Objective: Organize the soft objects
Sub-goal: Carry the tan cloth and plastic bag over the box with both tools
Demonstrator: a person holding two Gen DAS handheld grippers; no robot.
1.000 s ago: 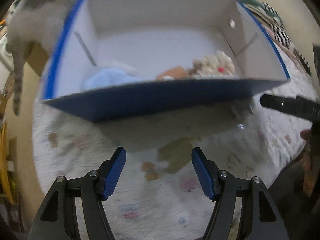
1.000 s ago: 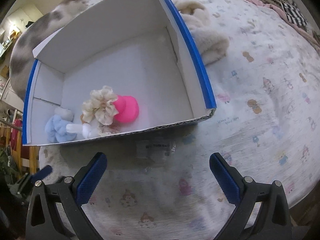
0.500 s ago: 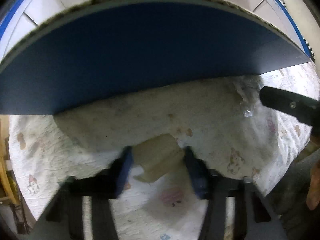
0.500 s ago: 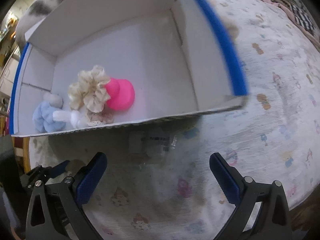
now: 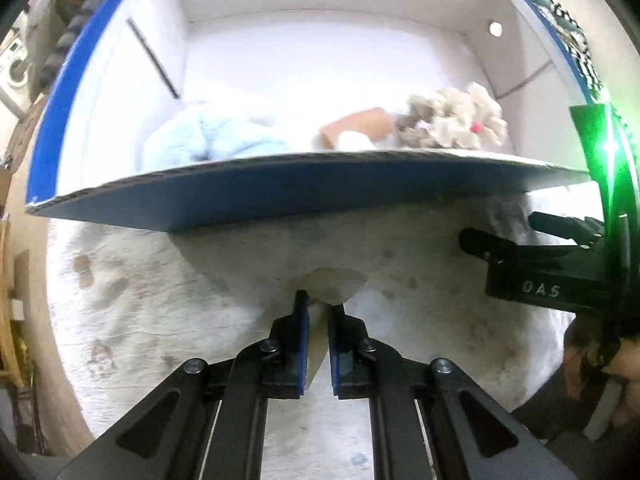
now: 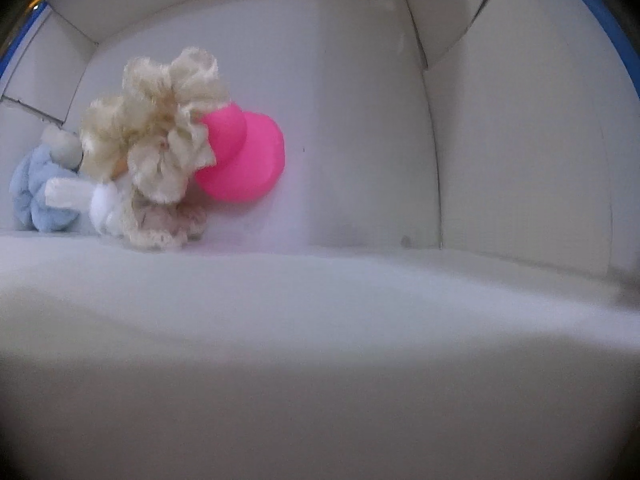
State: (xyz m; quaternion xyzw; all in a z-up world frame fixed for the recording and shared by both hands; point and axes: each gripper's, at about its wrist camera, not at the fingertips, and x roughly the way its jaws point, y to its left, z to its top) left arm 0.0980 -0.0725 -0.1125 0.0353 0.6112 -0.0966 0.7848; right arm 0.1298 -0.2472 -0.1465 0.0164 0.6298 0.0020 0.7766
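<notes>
My left gripper [image 5: 319,300] points down at the bed, its jaws closing tight on a beige soft piece [image 5: 332,284] that bulges out past the pads. Just beyond stands the box [image 5: 304,196], blue outside and white inside. It holds a light blue plush [image 5: 208,136], a cream scrunchie [image 5: 452,120] and an orange-tan piece [image 5: 360,122]. The right wrist view shows the cream scrunchie [image 6: 160,132], a pink round thing [image 6: 248,156], the blue plush [image 6: 36,188] and a lace scrunchie [image 6: 164,224]. My right gripper [image 5: 500,228] hangs at the box's right corner with its fingers apart; its own view hides them.
A printed bedsheet [image 5: 160,300] covers the soft surface under everything. A clear plastic packet [image 5: 506,210] lies by the right gripper. The box's near wall [image 6: 320,340] fills the lower half of the right wrist view. A hand [image 5: 592,356] shows at the right edge.
My left gripper went from wide open to shut on the beige piece. The right gripper sank beside the box, so its fingers and the sheet dropped out of its view.
</notes>
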